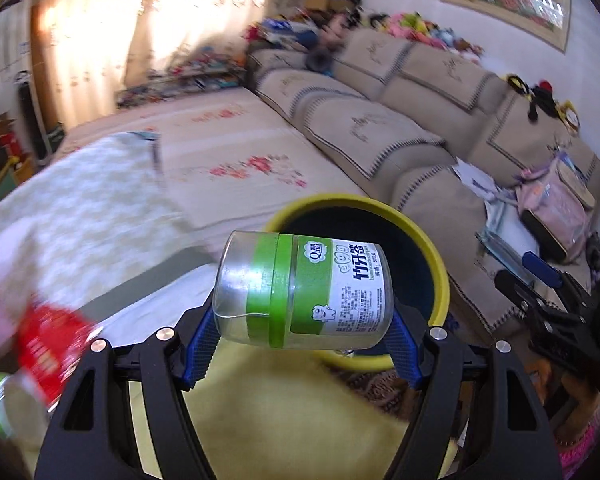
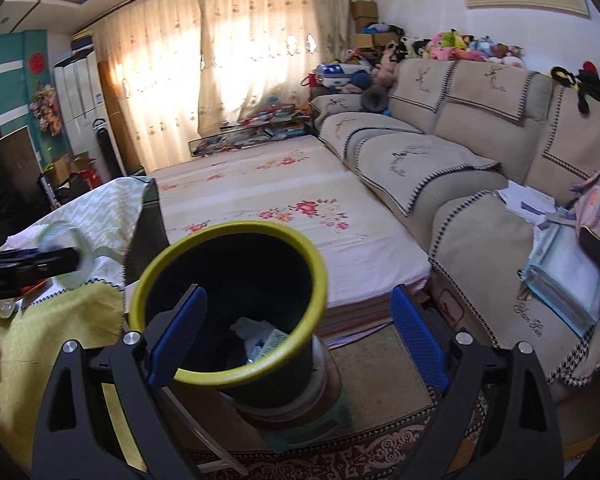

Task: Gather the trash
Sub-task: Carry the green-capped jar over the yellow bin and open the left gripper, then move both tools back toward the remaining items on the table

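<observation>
A clear plastic toothpick jar (image 1: 304, 292) with a green band and a white label lies sideways between the blue pads of my left gripper (image 1: 304, 334), which is shut on it. The jar hangs just in front of the dark trash bin's yellow rim (image 1: 436, 264). In the right wrist view the same jar (image 2: 74, 258) shows blurred at the left edge, left of the bin. My right gripper (image 2: 300, 300) stands open and empty over the near side of the bin (image 2: 236, 226). Crumpled paper and packaging (image 2: 260, 340) lie at the bin's bottom.
A table with a yellow cloth (image 1: 268, 408) is below the left gripper, with a red packet (image 1: 48, 352) and another green-banded jar (image 1: 0, 404) at its left. A flowered mattress (image 2: 284, 208) and a beige sofa (image 2: 460, 168) lie behind the bin. A patterned rug (image 2: 380, 440) covers the floor.
</observation>
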